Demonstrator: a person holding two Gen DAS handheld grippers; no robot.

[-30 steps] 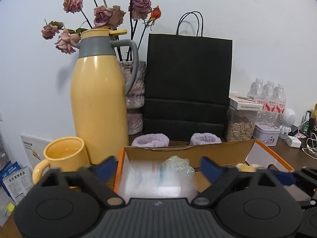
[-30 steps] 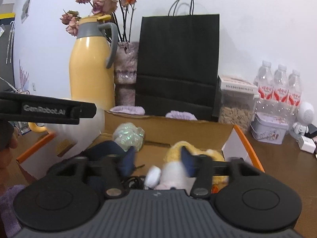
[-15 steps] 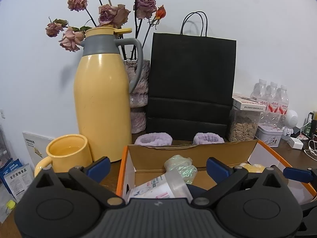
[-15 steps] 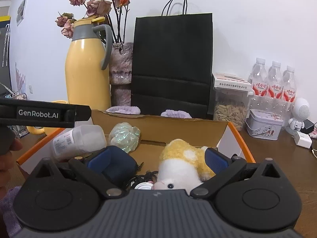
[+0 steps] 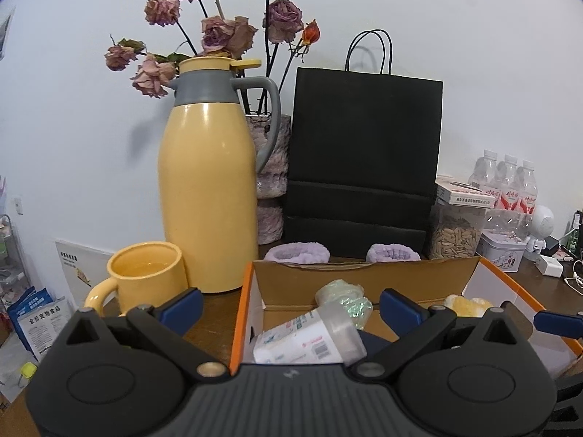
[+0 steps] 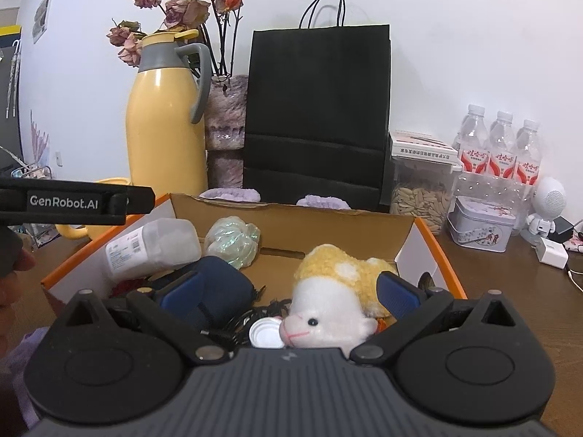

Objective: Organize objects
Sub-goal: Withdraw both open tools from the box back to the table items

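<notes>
An open cardboard box (image 5: 364, 273) (image 6: 291, 218) with orange edges holds the gathered things. My left gripper (image 5: 291, 307) is open over its left end, above a white labelled bottle (image 5: 309, 338) (image 6: 153, 247) lying on its side. My right gripper (image 6: 291, 289) is open wide, and a yellow and white plush toy (image 6: 339, 291) (image 5: 470, 304) lies loose in the box between its fingers. A navy pouch (image 6: 218, 280), an iridescent bundle (image 6: 233, 240) (image 5: 344, 296) and a white cap (image 6: 266, 333) also lie inside. One of the left gripper's fingers (image 6: 120, 200) shows at the left edge.
Behind the box stand a yellow thermos (image 5: 207, 196), a yellow mug (image 5: 145, 276), a vase of dried roses (image 5: 269, 167), a black paper bag (image 5: 364, 160) and two purple fuzzy rings (image 5: 297, 253). A seed jar (image 6: 419, 189), water bottles (image 6: 503, 145), a tin (image 6: 481, 224) and a charger (image 6: 552, 251) crowd the right.
My right gripper's jaws widened and let go of the plush toy, which now rests in the box. The bottle, blurred a second ago, has settled on its side at the left end.
</notes>
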